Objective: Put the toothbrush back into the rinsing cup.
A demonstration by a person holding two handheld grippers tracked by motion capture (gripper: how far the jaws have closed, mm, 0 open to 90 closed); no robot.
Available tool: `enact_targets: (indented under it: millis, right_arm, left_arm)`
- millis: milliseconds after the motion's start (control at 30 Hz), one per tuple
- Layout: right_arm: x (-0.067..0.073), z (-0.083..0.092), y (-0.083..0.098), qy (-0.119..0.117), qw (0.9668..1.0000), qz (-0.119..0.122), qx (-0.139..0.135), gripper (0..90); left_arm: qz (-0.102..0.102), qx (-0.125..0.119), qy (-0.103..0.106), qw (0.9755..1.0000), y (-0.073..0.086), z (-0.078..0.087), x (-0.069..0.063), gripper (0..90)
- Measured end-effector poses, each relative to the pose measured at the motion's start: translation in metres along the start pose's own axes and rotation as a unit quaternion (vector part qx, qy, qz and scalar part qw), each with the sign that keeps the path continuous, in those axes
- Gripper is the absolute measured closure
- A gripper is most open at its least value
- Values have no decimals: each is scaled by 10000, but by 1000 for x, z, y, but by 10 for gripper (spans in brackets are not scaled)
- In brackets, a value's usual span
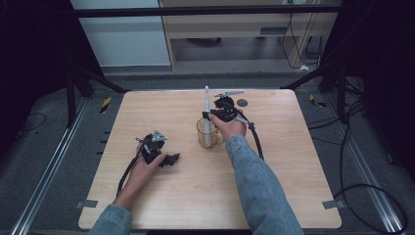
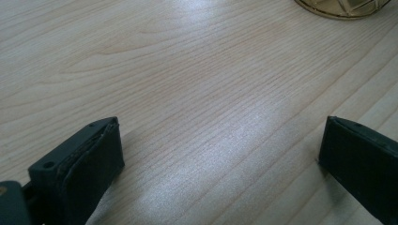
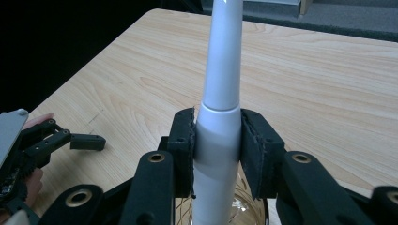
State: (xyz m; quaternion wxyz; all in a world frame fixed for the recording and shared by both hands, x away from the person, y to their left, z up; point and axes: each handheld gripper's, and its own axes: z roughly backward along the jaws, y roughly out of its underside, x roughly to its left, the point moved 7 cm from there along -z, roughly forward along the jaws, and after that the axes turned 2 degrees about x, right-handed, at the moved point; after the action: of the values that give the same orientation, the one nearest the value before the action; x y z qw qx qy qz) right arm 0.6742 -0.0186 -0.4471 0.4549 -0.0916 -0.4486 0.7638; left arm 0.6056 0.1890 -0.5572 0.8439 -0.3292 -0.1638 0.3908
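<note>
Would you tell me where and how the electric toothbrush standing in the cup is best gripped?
Grip the toothbrush on its thick handle just below the collar, above the cup rim, coming in level from the side. It stands upright, and the handle is round and widest there; the right gripper is clamped on exactly that spot.

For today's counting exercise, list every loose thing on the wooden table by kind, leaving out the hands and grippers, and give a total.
White electric toothbrush: 1
Amber glass cup: 1
Small dark round disc: 1
Total: 3
</note>
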Motion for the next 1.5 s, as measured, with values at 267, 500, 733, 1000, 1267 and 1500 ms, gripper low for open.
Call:
enact_targets:
  millis: [267,500,733,1000,1267,1500]
  right_arm:
    - [0,0,0,3,10000,-8,5,668]
    - [1,3,-1,-1,10000,10,-1,656]
    - [3,7,-1,0,10000,31,4,639]
    - [3,15,0,28,10000,87,-16,631]
    - [5,22,-2,38,9998,179,-35,632]
    - [6,28,-3,77,9997,223,-40,632]
  left_arm:
    - [0,-1,-1,10000,0,0,0,0]
    - [-1,0,-1,10000,0,0,0,0]
    - [0,0,0,10000,0,0,0,0]
    - [0,-1,0,10000,0,0,0,0]
    - [-1,0,-1,10000,0,0,0,0]
    - [0,0,-1,10000,0,0,0,0]
